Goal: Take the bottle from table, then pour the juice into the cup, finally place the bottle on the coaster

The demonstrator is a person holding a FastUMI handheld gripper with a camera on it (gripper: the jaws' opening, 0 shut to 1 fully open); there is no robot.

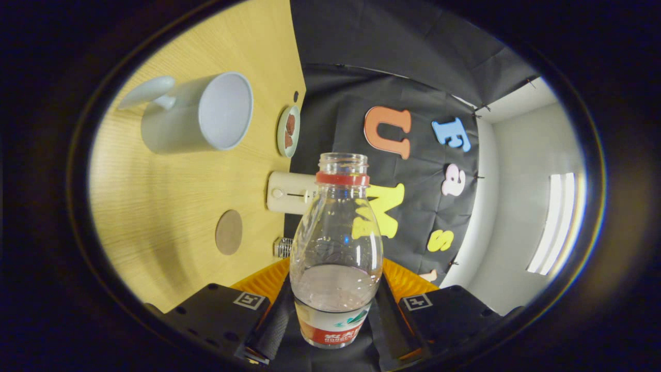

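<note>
From the gripper view, the gripper (333,315) has its two fingers closed against the sides of the bottle (335,248), one on each flank of its lower body, so the bottle sits clamped between them. The bottle is clear plastic with a red ring at the neck, its mouth uncapped, and a label wrapped around the base. A small amount of pale liquid sits in the lower part; the rest looks empty. The whole scene is rolled over, so the wooden table (170,248) rises like a wall beside the bottle.

On that table a white cup (199,113) with a handle stands well beyond the fingers, its open mouth showing a pale inside. A round brown coaster (229,232) lies nearer the fingers, apart from the cup. Past the cup, at the table's far edge, is a small dish (288,131) holding something reddish-brown. A cream-coloured device (289,192) with a dial is partly hidden behind the bottle's neck.
</note>
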